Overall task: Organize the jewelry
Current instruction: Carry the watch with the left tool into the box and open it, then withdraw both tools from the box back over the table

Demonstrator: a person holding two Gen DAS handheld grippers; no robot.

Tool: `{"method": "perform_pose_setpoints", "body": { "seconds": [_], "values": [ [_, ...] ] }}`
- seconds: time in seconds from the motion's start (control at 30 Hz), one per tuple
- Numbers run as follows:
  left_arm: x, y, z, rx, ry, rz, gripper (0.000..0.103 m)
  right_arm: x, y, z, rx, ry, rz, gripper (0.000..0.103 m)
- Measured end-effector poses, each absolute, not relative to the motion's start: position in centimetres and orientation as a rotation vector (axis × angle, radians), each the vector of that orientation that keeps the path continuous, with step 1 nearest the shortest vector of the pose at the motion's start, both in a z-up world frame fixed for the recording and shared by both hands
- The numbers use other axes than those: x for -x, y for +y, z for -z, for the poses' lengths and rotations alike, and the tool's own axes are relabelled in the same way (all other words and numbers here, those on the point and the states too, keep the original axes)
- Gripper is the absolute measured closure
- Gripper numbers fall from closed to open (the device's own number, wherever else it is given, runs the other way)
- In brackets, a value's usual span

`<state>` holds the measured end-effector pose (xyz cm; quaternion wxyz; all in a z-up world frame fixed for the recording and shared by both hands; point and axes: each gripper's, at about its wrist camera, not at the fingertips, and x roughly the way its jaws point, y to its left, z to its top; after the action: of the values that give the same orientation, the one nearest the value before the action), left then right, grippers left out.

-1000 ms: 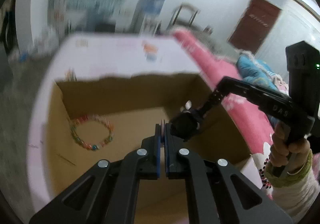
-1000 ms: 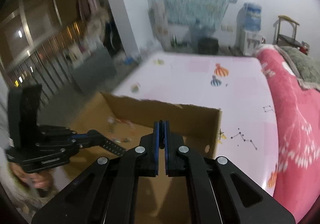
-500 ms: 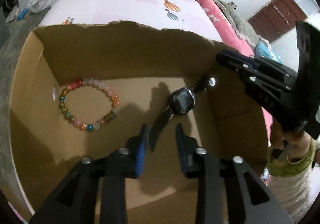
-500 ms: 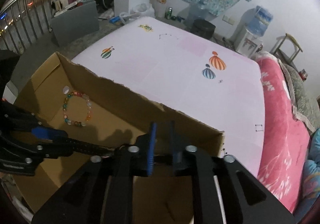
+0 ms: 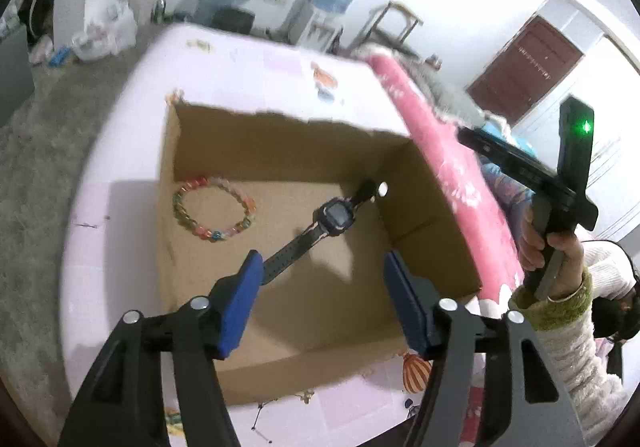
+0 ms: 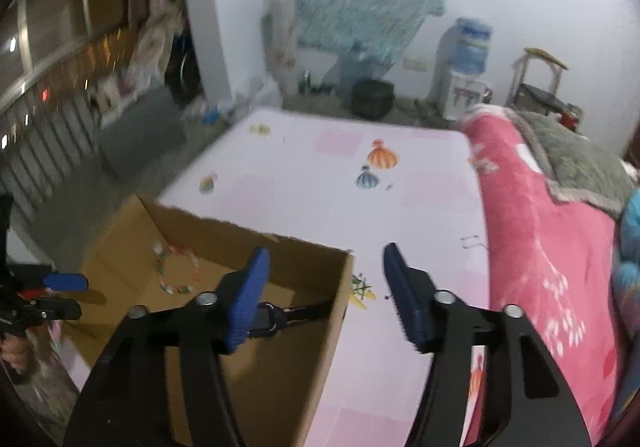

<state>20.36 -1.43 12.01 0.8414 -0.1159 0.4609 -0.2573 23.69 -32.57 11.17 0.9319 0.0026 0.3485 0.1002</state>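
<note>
While both claws stood wide open and empty, the jewelry already lay in the cardboard box (image 5: 416,207), which sat on a pink-patterned mat (image 5: 280,63) beside a pink blanket (image 5: 440,167). Left claw (image 5: 320,303) hovered above the near half of the box, blue pads spread well apart, nothing between them. Right claw (image 6: 324,295) spread equally wide, straddling the box's right wall from above, gripping nothing.

Digital watch (image 5: 334,217) lay flat on the box floor, diagonal, face up, one strap end toward the far right corner, the other strap running toward the left claw's left pad; contact there could not be judged. Beaded bracelet (image 5: 212,207) lay as an open ring at the far left of the floor, well apart from the watch. In the right wrist view the bracelet (image 6: 176,271) was blurred; only a strap of the watch (image 6: 296,313) showed past the left finger.

Judgement: placing step looked finished, with both pieces resting free. To do the withdrawal well, each claw should lift straight up with its fingers spread, so no pad snags the near strap or drags the watch toward the bracelet. Right claw should clear the cardboard wall before swinging sideways, or the box may shift.
</note>
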Motion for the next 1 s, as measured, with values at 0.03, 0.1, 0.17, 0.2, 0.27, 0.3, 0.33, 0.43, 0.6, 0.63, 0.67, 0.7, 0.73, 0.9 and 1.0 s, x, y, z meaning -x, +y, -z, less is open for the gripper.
{"method": "perform_pose_setpoints", "body": {
  "seconds": [0.03, 0.1, 0.17, 0.2, 0.27, 0.3, 0.33, 0.43, 0.6, 0.63, 0.67, 0.7, 0.73, 0.9, 1.0],
  "values": [
    [-19.7, -1.1, -12.5, 0.241, 0.95, 0.542, 0.036, -22.3, -33.5, -11.8, -0.035, 0.685, -0.201, 0.035],
    [-17.7, -0.4, -13.6, 0.224, 0.885, 0.54, 0.027, -19.6, -35.0, -12.6, -0.087, 0.636, -0.186, 0.025],
    [-15.8, 0.3, -14.0, 0.208, 0.842, 0.548, 0.019, -16.3, -36.6, -12.7, -0.149, 0.594, -0.16, 0.018],
    [-14.5, 0.6, -13.9, 0.199, 0.83, 0.553, 0.014, -14.8, -37.2, -12.5, -0.174, 0.585, -0.149, 0.016],
    [-12.7, 0.7, -12.6, 0.18, 0.843, 0.553, 0.009, -11.7, -38.0, -10.9, -0.214, 0.582, -0.101, 0.012],
    [-12.1, 0.6, -11.8, 0.172, 0.858, 0.544, 0.007, -10.1, -37.8, -9.3, -0.226, 0.599, -0.059, 0.011],
    [-11.3, 0.4, -10.4, 0.157, 0.892, 0.521, 0.007, -9.2, -37.6, -8.2, -0.224, 0.624, -0.028, 0.011],
    [-10.1, -0.2, -5.9, 0.123, 1.01, 0.462, 0.007, -6.6, -35.2, -3.6, -0.18, 0.743, 0.048, 0.011],
    [-9.1, -1.6, -0.7, -0.024, 1.115, 0.351, 0.007, -4.4, -30.6, 2.2, -0.105, 0.909, 0.042, 0.011],
    [-9.1, -1.9, -0.2, -0.052, 1.114, 0.349, 0.007, -4.2, -30.2, 2.8, -0.085, 0.923, 0.048, 0.011],
    [-9.2, -2.2, 0.2, -0.069, 1.113, 0.35, 0.007, -4.3, -29.6, 3.5, -0.059, 0.945, 0.059, 0.011],
    [-9.2, -2.5, 0.6, -0.101, 1.116, 0.341, 0.007, -4.3, -29.4, 3.9, -0.053, 0.956, 0.059, 0.011],
    [-9.2, -2.7, 1.0, -0.119, 1.12, 0.333, 0.007, -4.5, -29.1, 4.4, -0.048, 0.975, 0.055, 0.011],
    [-9.2, -3.1, 2.2, -0.191, 1.105, 0.277, 0.005, -4.9, -28.0, 6.6, 0.023, 1.021, 0.096, 0.011],
    [-9.1, -3.0, 2.3, -0.186, 1.089, 0.282, 0.005, -4.3, -28.1, 7.2, 0.004, 1.013, 0.097, 0.01]
  ]
}}
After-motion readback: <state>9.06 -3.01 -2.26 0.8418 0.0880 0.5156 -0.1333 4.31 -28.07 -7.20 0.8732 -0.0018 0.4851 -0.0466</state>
